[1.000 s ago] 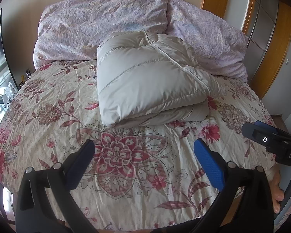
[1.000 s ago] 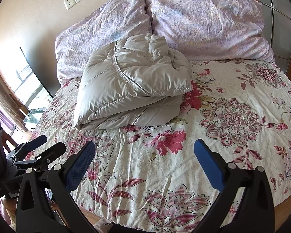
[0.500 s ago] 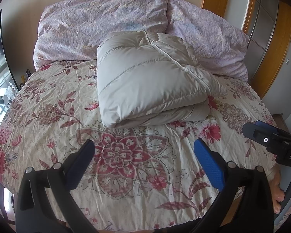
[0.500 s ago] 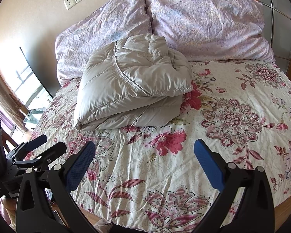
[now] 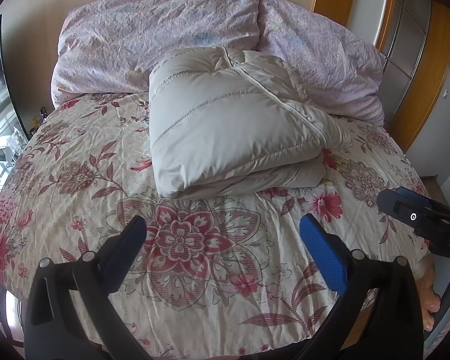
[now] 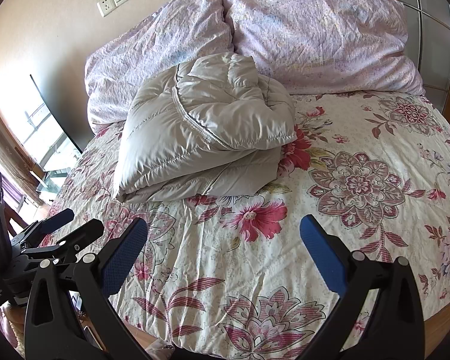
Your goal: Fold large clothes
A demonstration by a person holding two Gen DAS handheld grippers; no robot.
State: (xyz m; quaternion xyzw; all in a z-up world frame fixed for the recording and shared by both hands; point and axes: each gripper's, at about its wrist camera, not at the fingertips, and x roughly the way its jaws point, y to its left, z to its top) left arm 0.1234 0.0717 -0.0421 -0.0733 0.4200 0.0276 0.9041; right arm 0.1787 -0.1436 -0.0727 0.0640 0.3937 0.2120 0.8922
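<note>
Left wrist view: folded jacket [image 5: 234, 126] is seen on bed [image 5: 75, 180], well ahead of left gripper [image 5: 222, 240], jaws wide, empty. Right gripper [image 6: 223, 237] likewise spread, empty; "DAS" is read on it.

One jacket [image 5: 231, 126], two pillows [image 5: 153, 36] [image 5: 324, 69]
</note>
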